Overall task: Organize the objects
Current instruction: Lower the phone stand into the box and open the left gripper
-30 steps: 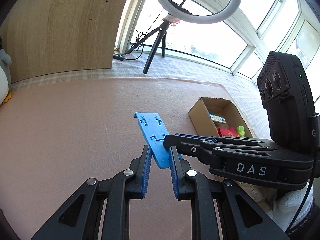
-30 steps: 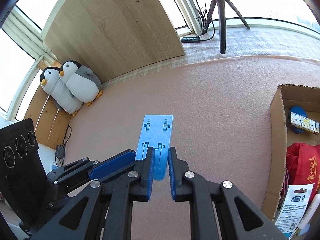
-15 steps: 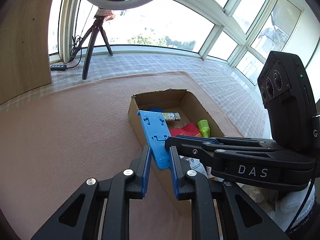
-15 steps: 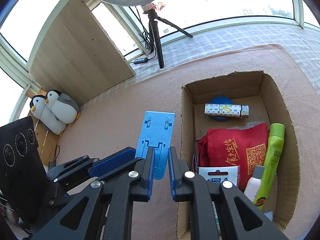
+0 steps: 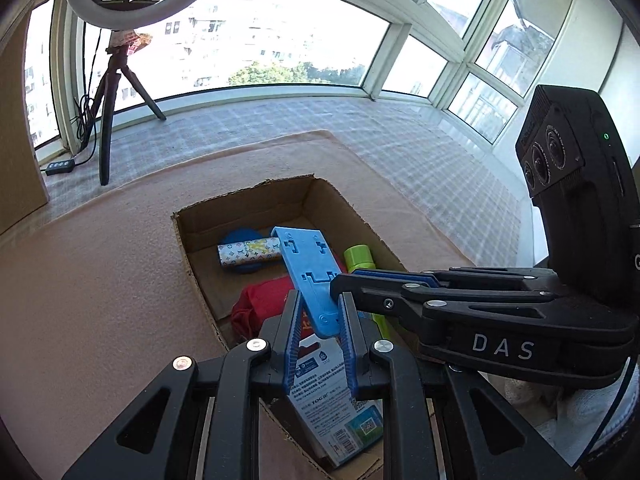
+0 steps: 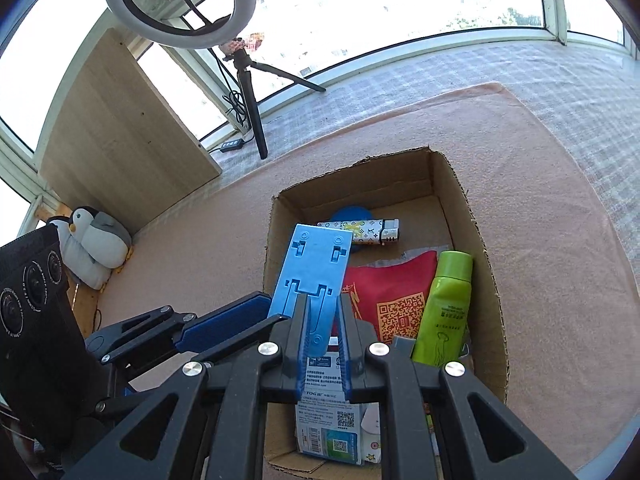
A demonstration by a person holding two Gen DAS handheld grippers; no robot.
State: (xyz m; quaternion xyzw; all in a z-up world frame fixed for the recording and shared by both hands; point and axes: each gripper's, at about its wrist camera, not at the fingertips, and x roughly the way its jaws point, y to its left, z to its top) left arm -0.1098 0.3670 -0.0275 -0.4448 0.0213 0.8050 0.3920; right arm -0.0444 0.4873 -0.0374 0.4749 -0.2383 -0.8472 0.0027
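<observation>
The blue plastic stand (image 6: 312,276) is hanging in the middle of both views, over the near left part of the open cardboard box (image 6: 486,264), tilted away from the cameras. Both tools are pinching its lower end: the right gripper (image 6: 323,320) is closing on it from below, and the left gripper (image 5: 319,312) is clamping the same narrow tail, with the right tool's fingers reaching in from the right of the left wrist view.

Beneath it, a red pouch (image 6: 394,284), a green bottle (image 6: 446,304), a patterned lighter (image 6: 360,232) and a printed card (image 5: 332,396) are already filling the box floor.

The risk lies in the release. If one tool is letting go before the other, the stand will likely be pivoting and landing on the left box wall, or tipping out onto the pink carpet (image 6: 208,248). Dropped from height, it may be knocking the bottle aside.
</observation>
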